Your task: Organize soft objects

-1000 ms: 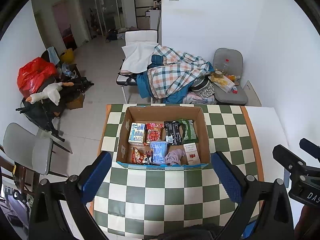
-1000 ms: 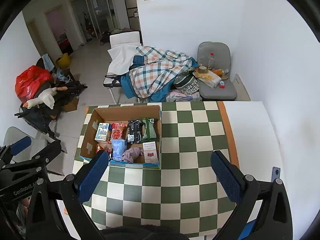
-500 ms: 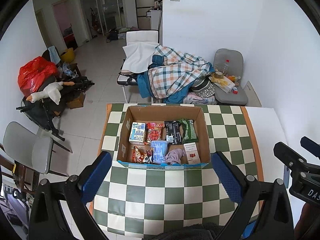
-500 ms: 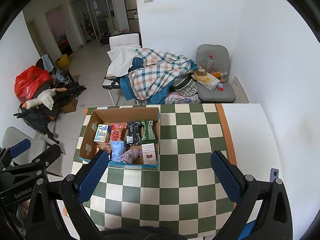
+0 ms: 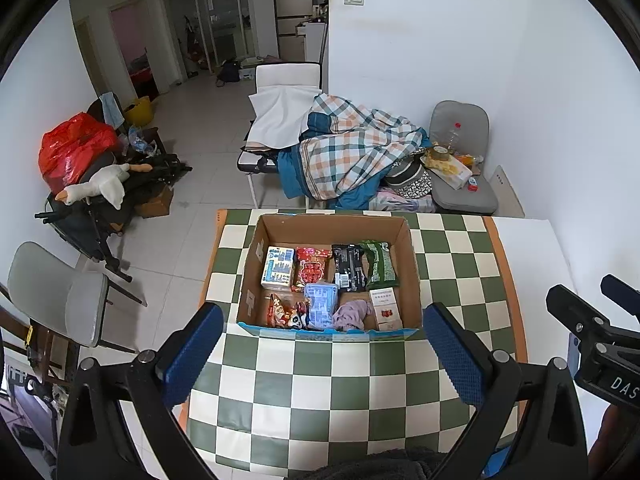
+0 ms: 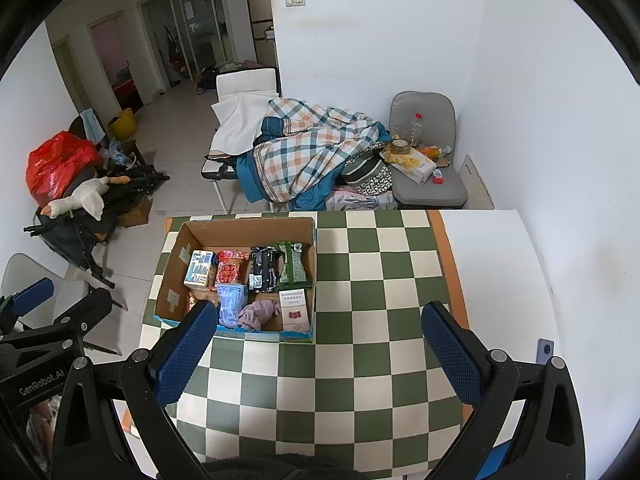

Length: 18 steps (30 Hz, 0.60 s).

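Note:
An open cardboard box (image 5: 410,256) stands on the green-and-white checked table (image 5: 332,392). It holds several snack packets, a blue packet (image 5: 320,306), a small white carton (image 5: 386,308) and a crumpled mauve cloth (image 5: 352,314). The box also shows in the right wrist view (image 6: 310,240), with the cloth (image 6: 258,312) near its front. My left gripper (image 5: 324,356) is open and empty, held above the table in front of the box. My right gripper (image 6: 316,350) is open and empty, to the right of the box.
Beyond the table stand a chair piled with a plaid blanket (image 5: 352,152), a grey chair (image 5: 460,184) with a bottle and clutter, and a folded stroller with a plush goose (image 5: 96,188). A grey chair (image 5: 56,288) stands left. A white wall runs on the right.
Both grippers have risen and drawn back slightly, so the box looks a little smaller and farther. Both stay open and empty. Nothing on the table has moved.

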Tool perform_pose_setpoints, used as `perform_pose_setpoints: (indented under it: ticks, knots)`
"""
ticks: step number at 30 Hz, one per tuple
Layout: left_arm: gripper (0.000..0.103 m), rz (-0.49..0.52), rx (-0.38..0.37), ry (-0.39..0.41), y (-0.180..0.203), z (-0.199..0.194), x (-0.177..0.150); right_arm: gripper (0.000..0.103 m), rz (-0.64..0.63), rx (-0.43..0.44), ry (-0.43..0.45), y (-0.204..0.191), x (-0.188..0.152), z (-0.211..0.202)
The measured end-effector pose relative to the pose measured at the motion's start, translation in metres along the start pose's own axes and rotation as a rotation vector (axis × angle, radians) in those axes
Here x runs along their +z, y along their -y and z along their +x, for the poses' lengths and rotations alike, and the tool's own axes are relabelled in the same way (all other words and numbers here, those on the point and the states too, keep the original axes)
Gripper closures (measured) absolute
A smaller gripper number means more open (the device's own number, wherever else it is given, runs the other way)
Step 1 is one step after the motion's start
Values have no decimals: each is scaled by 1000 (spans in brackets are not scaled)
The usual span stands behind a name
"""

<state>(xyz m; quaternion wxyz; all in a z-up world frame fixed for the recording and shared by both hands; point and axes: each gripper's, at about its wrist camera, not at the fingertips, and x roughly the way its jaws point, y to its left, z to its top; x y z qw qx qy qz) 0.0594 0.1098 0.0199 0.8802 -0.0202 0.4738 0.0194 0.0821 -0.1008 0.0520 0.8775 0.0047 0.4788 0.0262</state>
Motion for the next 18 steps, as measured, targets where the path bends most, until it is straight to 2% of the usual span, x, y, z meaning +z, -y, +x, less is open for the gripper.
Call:
perform_pose_setpoints:
  ticks: [18]
  knots:
    - [0, -3, 13, 0, 4, 0, 3, 0, -9, -9, -1, -4, -1, 3]
